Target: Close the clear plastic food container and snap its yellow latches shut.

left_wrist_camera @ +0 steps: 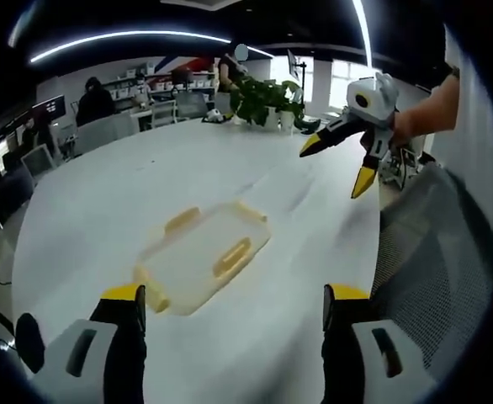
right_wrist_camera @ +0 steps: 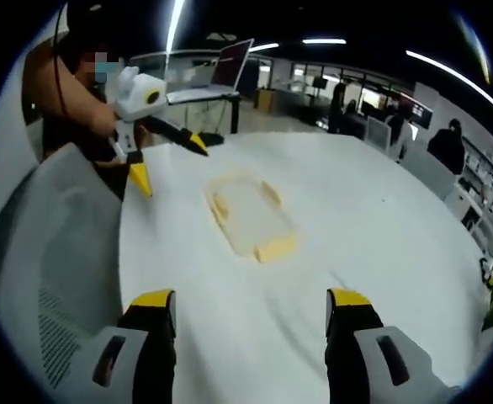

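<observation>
The clear plastic food container with yellow latches (left_wrist_camera: pixel 202 253) lies flat on the white round table (left_wrist_camera: pixel 95 210), while the left gripper (left_wrist_camera: pixel 234 305) and right gripper (right_wrist_camera: pixel 251 310) hover apart above it, jaws spread wide, holding nothing.

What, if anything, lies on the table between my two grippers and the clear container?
Nothing visible. Bare white table separates the open left gripper from the container, and the same holds for the open right gripper in its own view. The potted plant stands well beyond it.
</observation>
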The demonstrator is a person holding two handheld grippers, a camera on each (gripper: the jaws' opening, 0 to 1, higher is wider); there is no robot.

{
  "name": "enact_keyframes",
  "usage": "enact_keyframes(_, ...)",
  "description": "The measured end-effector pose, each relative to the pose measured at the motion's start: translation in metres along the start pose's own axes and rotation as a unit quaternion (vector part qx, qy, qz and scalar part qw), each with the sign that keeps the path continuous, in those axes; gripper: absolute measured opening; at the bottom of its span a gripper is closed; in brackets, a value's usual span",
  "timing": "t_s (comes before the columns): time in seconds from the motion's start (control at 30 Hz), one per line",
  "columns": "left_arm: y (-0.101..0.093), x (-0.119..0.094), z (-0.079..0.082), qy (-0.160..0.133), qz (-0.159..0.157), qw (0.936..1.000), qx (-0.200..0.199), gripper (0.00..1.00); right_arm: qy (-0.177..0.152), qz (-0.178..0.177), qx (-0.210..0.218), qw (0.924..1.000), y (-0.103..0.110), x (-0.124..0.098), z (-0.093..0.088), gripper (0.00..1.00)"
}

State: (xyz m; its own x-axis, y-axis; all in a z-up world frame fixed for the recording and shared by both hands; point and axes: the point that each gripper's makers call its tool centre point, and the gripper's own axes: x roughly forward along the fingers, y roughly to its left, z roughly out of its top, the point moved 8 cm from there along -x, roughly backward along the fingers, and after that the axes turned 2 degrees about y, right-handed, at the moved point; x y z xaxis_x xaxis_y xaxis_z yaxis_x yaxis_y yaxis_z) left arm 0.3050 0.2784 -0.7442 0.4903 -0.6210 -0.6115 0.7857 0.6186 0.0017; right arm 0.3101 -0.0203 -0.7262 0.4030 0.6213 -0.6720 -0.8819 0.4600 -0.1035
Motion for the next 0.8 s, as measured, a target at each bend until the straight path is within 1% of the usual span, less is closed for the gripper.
enact_keyframes(0.4, 0.004, 0.003, 0.001, 0.009, -0.005, 0.9999, 0.010, 0.86, 0.005, 0.002, -0.007, 1.0000, -0.007, 0.005, 0.003, 0.71)
enact_keyframes(0.8, 0.013, 0.004, 0.003, 0.014, -0.005, 0.9997, 0.018, 0.85, 0.008, 0.008, -0.017, 0.9998, -0.011, 0.010, 0.007, 0.70)
